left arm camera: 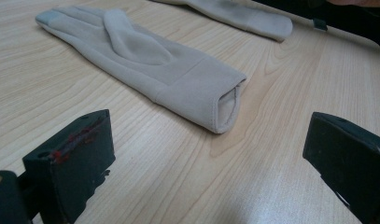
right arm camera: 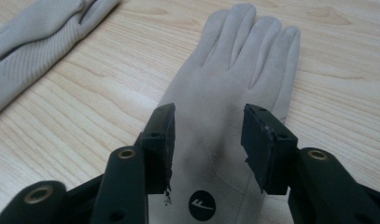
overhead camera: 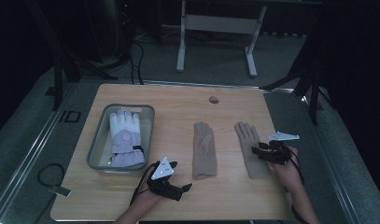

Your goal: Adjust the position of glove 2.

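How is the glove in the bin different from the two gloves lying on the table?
The white glove is thick and padded, with a lilac palm and cuff; the beige gloves are thin and flat. It lies inside the grey bin, while they lie on the bare wooden table. The right gripper, jaws open, is over one beige glove; no gripper is at the white one. All three point fingers away from the person.

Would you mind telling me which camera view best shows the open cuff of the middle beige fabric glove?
The left gripper view: the middle beige glove's cuff faces it, hem visible. The high view shows that glove small; the right gripper view catches its edge.
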`<action>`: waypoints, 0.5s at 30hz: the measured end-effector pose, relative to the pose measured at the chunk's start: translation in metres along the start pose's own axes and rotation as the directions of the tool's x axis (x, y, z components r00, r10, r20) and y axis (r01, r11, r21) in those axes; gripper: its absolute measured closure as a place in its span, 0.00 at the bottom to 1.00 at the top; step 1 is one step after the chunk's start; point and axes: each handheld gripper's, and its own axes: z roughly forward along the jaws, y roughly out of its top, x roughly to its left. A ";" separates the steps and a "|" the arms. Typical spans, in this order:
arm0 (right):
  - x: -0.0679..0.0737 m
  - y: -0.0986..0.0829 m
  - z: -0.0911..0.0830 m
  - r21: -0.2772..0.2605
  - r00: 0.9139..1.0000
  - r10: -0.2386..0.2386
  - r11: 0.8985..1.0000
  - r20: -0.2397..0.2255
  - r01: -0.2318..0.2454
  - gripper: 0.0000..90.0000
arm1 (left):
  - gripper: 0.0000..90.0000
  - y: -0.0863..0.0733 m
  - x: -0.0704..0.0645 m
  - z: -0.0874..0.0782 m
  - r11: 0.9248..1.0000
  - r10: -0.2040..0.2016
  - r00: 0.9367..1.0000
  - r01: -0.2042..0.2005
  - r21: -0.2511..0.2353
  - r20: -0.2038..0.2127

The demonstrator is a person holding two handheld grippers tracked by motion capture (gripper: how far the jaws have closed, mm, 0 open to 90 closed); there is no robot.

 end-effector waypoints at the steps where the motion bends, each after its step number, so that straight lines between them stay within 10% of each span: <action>1: -0.001 0.000 0.001 0.004 1.000 -0.001 1.000 -0.005 0.001 0.58 | 0.02 0.000 0.000 0.000 1.000 -0.001 1.000 0.001 0.000 0.001; 11: -0.002 -0.015 0.016 0.021 0.999 -0.036 0.999 0.015 0.036 0.60 | 0.02 0.000 0.000 0.000 1.000 0.002 1.000 -0.002 0.007 -0.002; 15: 0.001 -0.018 0.015 -0.002 0.999 -0.033 0.999 0.039 0.033 0.79 | 0.02 0.000 -0.001 0.000 1.000 0.004 1.000 -0.004 0.008 -0.005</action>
